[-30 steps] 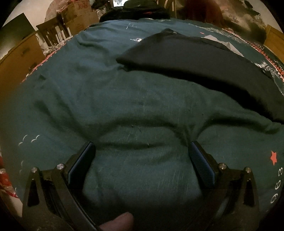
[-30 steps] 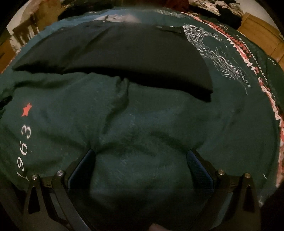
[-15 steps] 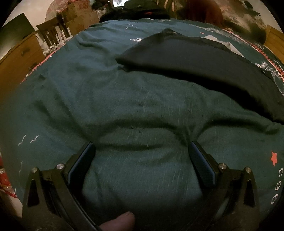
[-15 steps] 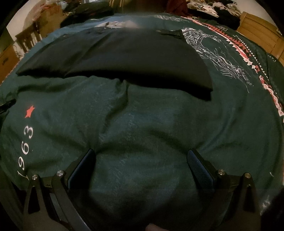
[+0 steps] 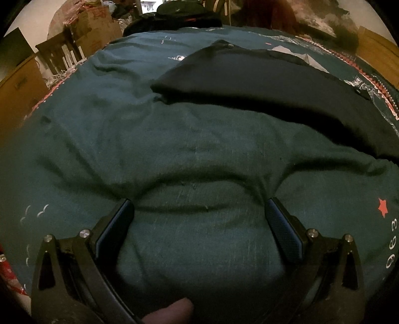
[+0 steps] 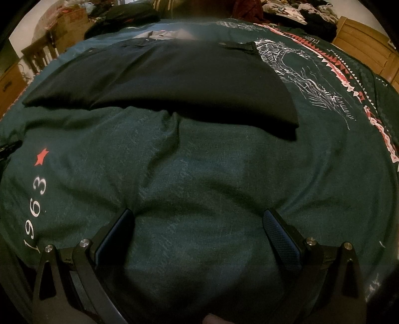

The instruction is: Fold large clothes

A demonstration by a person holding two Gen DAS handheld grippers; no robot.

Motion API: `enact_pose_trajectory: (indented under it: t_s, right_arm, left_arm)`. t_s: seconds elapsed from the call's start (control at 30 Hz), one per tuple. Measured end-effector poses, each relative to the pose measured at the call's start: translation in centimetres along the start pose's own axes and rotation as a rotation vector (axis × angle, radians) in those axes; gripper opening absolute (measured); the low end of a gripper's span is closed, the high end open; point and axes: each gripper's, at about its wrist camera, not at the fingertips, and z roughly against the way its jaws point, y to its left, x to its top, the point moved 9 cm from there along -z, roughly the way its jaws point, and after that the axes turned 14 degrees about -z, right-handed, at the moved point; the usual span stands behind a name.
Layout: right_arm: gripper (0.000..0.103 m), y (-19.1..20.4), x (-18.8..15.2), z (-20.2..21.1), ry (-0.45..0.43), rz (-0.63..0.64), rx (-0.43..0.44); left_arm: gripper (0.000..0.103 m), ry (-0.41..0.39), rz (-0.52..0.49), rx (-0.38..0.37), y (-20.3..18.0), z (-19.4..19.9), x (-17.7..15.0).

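Note:
A black garment point(image 5: 261, 82) point(image 6: 174, 79) lies folded flat across the far half of a wide dark teal cloth point(image 5: 174, 139) point(image 6: 224, 162) that covers the whole surface. The teal cloth bears a red star point(image 6: 41, 157) and "1963" in white. My left gripper point(image 5: 198, 202) is open, both fingertips resting on the teal cloth near its left front, and a rumpled bulge of it sits between them. My right gripper point(image 6: 198, 211) is open in the same way further right, short of the black garment's near edge.
Wooden furniture point(image 5: 17, 89), a chair point(image 5: 62, 54) and cardboard boxes point(image 5: 97, 27) stand off the left side. Piled clothes point(image 6: 299, 12) and a wooden panel point(image 6: 361, 42) lie beyond the far right. A red-and-white patterned border point(image 6: 349, 82) runs along the right side.
The right wrist view has drawn back slightly, so the black garment sits a little farther off. The left gripper has barely moved. Both stay open.

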Motion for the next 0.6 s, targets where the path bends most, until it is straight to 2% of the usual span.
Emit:
enact_pose_trajectory:
  t_s: [0.6]
  right_arm:
    - [0.103,0.01,0.01,0.04,-0.001,-0.001,0.000]
  left_arm:
    - [0.103,-0.003,0.002,0.002,-0.02,0.04,0.01]
